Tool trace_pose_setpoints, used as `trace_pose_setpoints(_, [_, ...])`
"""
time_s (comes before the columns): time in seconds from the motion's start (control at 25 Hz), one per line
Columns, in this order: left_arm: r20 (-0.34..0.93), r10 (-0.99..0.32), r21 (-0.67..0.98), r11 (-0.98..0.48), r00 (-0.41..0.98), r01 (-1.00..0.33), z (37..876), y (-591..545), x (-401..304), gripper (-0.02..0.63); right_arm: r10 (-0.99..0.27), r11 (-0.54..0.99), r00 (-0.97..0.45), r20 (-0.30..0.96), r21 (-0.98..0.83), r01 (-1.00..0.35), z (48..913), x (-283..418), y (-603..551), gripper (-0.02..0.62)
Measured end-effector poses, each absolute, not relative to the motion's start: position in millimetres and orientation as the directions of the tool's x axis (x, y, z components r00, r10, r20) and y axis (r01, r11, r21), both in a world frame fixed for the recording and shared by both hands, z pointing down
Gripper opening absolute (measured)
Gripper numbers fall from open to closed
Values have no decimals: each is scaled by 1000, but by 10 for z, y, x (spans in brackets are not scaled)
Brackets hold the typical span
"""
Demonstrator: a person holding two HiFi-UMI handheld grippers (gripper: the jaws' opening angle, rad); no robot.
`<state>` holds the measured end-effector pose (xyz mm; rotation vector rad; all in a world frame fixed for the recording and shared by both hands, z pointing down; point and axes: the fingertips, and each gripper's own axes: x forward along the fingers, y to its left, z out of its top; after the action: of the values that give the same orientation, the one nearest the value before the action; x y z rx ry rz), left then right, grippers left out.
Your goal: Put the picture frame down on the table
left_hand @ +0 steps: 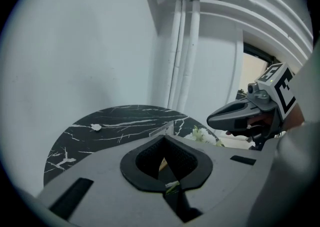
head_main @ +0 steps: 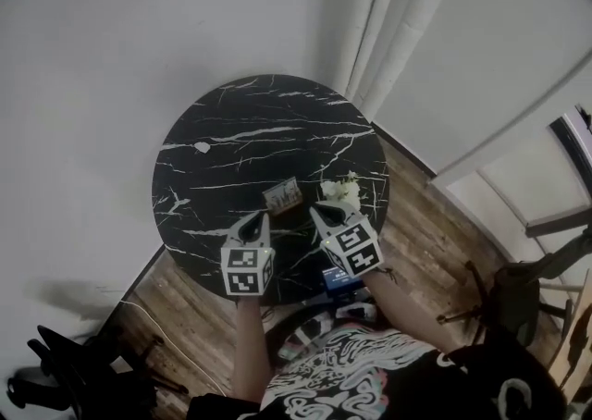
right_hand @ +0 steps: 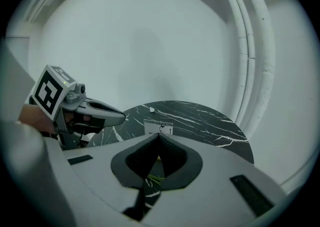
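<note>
A small picture frame (head_main: 281, 196) stands near the front of the round black marble table (head_main: 231, 122). It also shows just beyond the jaw tips in the left gripper view (left_hand: 165, 130) and in the right gripper view (right_hand: 159, 128). Both grippers hover side by side over the table's near edge, short of the frame and apart from it. My left gripper (head_main: 264, 216) has its jaws together with nothing between them. My right gripper (head_main: 316, 209) looks the same, tips meeting and empty. A bunch of white flowers (head_main: 340, 190) lies right of the frame.
A small white scrap (head_main: 202, 146) lies on the table's left side. White pipes (head_main: 388, 30) run up the corner behind the table. A dark chair (head_main: 518, 290) stands on the wooden floor at the right, and dark gear (head_main: 65, 372) at the lower left.
</note>
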<state>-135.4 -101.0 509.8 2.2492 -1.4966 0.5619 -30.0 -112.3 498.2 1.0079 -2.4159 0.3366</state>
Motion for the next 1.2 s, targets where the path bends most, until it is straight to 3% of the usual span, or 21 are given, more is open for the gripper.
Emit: trace_pose_setpoints(1.2, [410,-846,77,-341,342,-937,4698,-817,-1258,14,-647,665,-604,465,-45,-746,4771,-113,-880,17])
